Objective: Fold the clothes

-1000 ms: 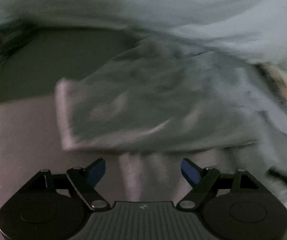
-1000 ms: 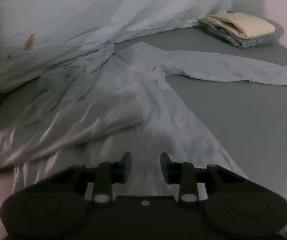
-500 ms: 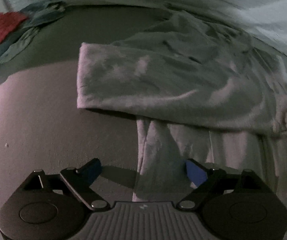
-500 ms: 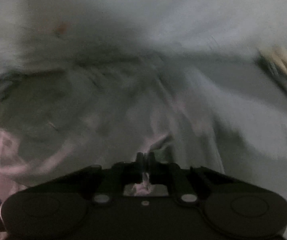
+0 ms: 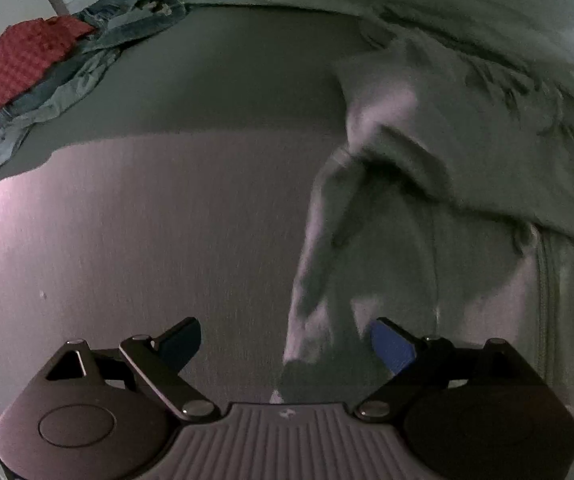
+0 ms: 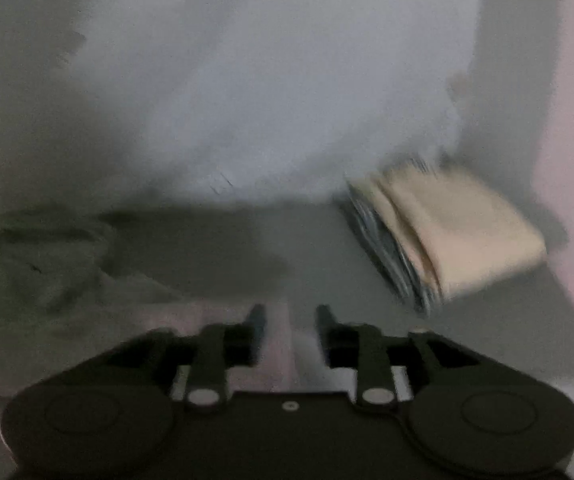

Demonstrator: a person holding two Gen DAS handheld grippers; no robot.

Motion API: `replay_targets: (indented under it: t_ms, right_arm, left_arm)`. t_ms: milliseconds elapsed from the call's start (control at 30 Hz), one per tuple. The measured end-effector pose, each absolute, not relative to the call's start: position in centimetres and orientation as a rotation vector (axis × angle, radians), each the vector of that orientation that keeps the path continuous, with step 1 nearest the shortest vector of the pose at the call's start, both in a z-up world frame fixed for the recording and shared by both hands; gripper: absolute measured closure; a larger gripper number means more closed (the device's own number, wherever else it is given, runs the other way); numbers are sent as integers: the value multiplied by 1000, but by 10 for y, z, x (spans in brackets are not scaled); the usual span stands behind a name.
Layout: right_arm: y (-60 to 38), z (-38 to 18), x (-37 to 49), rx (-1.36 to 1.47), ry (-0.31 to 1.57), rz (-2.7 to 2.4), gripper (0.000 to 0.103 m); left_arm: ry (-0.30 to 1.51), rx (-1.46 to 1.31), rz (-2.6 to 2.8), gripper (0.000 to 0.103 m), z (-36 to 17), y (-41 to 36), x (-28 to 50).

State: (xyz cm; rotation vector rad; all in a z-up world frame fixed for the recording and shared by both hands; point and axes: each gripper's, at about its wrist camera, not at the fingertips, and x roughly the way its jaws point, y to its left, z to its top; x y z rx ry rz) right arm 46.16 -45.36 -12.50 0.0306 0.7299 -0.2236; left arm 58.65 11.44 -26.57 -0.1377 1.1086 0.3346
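Spanning a wide gap, the left gripper (image 5: pixel 285 344) hangs over the grey bed surface (image 5: pixel 147 240), its jaws far apart and pressing on nothing. A strip of the pale garment (image 5: pixel 427 184) runs down between them, nearer the right blue pad (image 5: pixel 391 346); whether it touches that pad cannot be told. The garment's folded body lies to the right, its left edge standing clear of the bare surface, which is open all the way across to a heap of red and blue-grey clothes (image 5: pixel 39 88) at the far left edge. A pale sheet (image 5: pixel 447 0) bounds the far side.

The right gripper (image 6: pixel 289 322) shows a narrow gap with nothing between the fingers; its jaws have just been opening. Blur hides fine detail. A folded cream and checked stack (image 6: pixel 447 240) sits ahead to the right, well apart, with bare surface between.

Against half a second earlier: the right gripper then was pinched on cloth and now is free; in the left view the garment has shifted rightward, leaving more bare surface.
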Motion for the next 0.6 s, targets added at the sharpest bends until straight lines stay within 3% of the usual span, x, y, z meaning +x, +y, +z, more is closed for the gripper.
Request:
replay_targets:
  t_ms: [167,367,600]
  right_arm:
    - [-468,-168,453,219,801,-299,62]
    - [-453,-180,469,285,810,-293,52]
    - [-441,-187,486,204,859,-288,52]
  left_arm:
    - [1071,-93,284,10,-254,121,621]
    - [1014,285,213,6,-275,80,646]
    - [1034,150,391,6,-270,108,614]
